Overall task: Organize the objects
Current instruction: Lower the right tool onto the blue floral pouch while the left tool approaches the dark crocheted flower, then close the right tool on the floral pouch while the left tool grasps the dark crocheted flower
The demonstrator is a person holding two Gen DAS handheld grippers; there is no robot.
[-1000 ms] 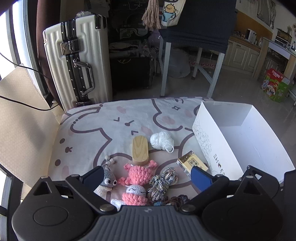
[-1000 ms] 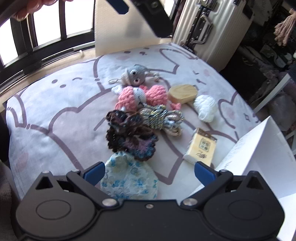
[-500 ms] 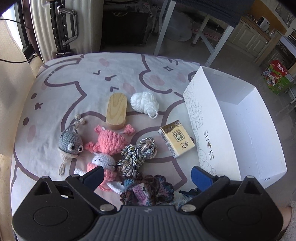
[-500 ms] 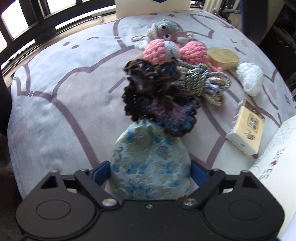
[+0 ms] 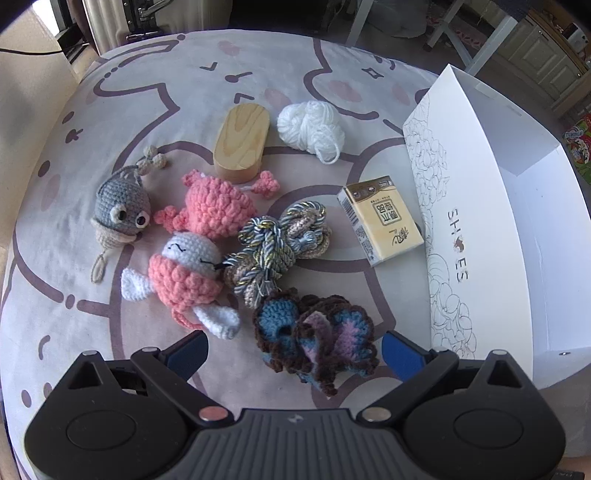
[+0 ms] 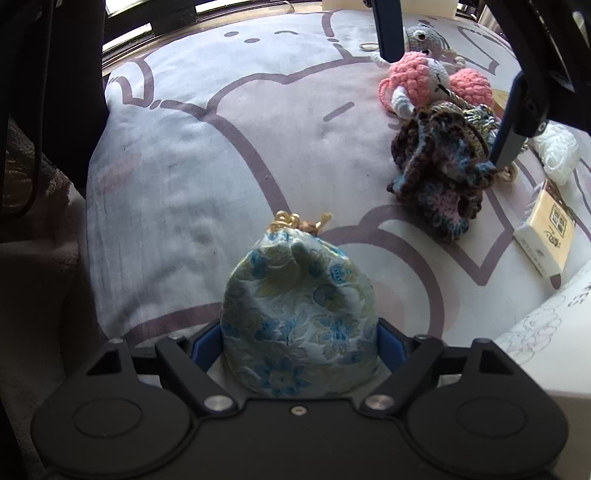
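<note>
My right gripper (image 6: 297, 345) is shut on a blue floral drawstring pouch (image 6: 299, 314) and holds it over the cushion. My left gripper (image 5: 293, 352) is open, its fingers straddling a brown, blue and purple crochet piece (image 5: 317, 339); its fingers also show in the right wrist view (image 6: 508, 147). Beyond lie a pink and white crochet doll (image 5: 184, 273), a pink crochet toy (image 5: 218, 206), a grey crochet fish (image 5: 120, 210), a knotted cord bundle (image 5: 280, 243), a wooden block (image 5: 242, 142), white yarn (image 5: 310, 127) and a yellow tissue pack (image 5: 380, 219). An open white shoe box (image 5: 517, 206) stands on the right.
The objects lie on a pale cushion with a brown cartoon print (image 5: 155, 96). A white suitcase (image 5: 147, 14) and chair legs (image 5: 436, 33) stand on the floor beyond the cushion. A dark railing (image 6: 48, 92) lies to the left in the right wrist view.
My right gripper has closed on the floral pouch and carried it away from the pile. My left gripper has come down lower over the dark crochet piece, still open.
</note>
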